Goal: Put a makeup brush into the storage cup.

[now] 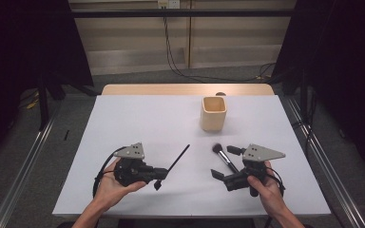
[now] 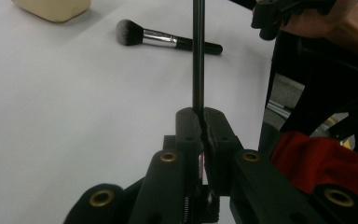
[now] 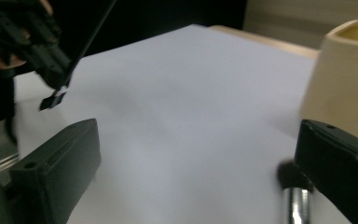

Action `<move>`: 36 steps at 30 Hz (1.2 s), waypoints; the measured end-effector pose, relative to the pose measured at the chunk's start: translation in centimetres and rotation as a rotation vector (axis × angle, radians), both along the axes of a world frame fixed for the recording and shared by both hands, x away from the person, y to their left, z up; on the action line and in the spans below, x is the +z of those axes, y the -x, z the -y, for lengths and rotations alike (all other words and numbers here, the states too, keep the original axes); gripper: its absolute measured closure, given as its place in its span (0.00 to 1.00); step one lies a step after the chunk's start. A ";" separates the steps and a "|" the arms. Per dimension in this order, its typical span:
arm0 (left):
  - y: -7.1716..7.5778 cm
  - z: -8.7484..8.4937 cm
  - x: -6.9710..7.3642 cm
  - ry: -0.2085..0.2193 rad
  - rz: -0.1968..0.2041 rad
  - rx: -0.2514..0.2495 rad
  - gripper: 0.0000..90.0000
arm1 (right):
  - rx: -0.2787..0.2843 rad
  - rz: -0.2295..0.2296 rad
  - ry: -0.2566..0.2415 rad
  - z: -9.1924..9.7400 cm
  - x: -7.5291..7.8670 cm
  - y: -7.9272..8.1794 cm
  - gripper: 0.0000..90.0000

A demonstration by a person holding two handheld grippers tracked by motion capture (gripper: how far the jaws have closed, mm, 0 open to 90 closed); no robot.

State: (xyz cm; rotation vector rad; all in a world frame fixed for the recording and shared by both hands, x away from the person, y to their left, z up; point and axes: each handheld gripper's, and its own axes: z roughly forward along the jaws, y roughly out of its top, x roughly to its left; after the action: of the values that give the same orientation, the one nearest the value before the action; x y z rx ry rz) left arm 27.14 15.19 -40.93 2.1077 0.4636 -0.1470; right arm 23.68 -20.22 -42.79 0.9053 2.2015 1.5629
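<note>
On the white table (image 1: 138, 118): two hand-held grippers near the front edge, a cup and a brush beyond them.
Left gripper (image 1: 159, 173): at 7 o'clock on the table; jaws clamped tight on a thin black stick.
Thin black stick (image 1: 178, 158): held near its lower end, slanting up toward 1 o'clock, its free tip in the air.
Right gripper (image 1: 224, 166): at 5 o'clock; jaws spread wide with nothing gripped, straddling the brush handle.
Makeup brush (image 1: 223, 157): flat on the table, bristles toward 11 o'clock, handle running between the right jaws.
Beige cup (image 1: 213, 113): upright at 1 o'clock, well apart from both grippers.
Obstruction: nothing lies between the brush and the cup.
</note>
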 end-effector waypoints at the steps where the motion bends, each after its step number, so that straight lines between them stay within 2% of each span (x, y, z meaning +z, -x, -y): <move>1: 0.0 0.1 0.0 -0.002 -0.006 -0.010 0.95 | 0.027 -0.015 0.010 -0.2 0.0 -0.1 0.00; 7: 0.0 0.8 0.1 -0.052 -0.005 -0.042 0.95 | 0.110 -0.045 0.052 -1.4 0.6 -0.9 0.00; 12: 0.0 1.4 0.1 -0.089 -0.024 -0.074 0.95 | 0.158 -0.085 0.095 -1.9 1.0 -1.6 0.01; 15: 0.0 1.7 0.1 -0.123 -0.018 -0.088 0.95 | 0.158 -0.083 0.137 -2.2 0.9 -1.9 0.01; 16: 0.0 1.8 0.1 -0.124 -0.022 -0.094 0.95 | 0.171 -0.096 0.144 -2.3 0.9 -2.0 0.01; 22: -0.1 2.2 0.2 -0.173 -0.018 -0.125 0.95 | 0.191 -0.126 0.164 -2.6 1.0 -2.6 0.01; 25: -0.2 2.5 0.3 -0.198 -0.014 -0.140 0.95 | 0.224 -0.152 0.186 -2.7 1.0 -2.9 0.01; 26: -0.1 2.6 0.4 -0.223 -0.003 -0.139 0.95 | 0.236 -0.160 0.190 -2.7 1.0 -2.9 0.01; 27: -0.1 2.7 0.4 -0.227 -0.004 -0.162 0.95 | 0.256 -0.174 0.195 -2.8 1.1 -3.0 0.01; 28: -0.1 2.8 0.4 -0.232 0.008 -0.157 0.95 | 0.273 -0.180 0.213 -2.9 1.2 -3.1 0.01; 31: -0.1 2.8 0.6 -0.250 0.017 -0.164 0.95 | 0.295 -0.185 0.242 -3.2 1.6 -3.3 0.01; 33: -0.2 2.8 0.9 -0.281 0.030 -0.168 0.95 | 0.306 -0.189 0.256 -3.4 1.7 -3.5 0.01; 36: -0.5 2.6 1.3 -0.305 0.040 -0.172 0.95 | 0.328 -0.191 0.292 -3.7 1.9 -3.8 0.01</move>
State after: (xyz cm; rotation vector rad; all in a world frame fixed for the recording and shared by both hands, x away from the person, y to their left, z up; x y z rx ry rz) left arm 27.66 12.62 -39.65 2.4451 0.2938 -0.1394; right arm 27.45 -16.52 -40.88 0.6529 2.7371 1.2690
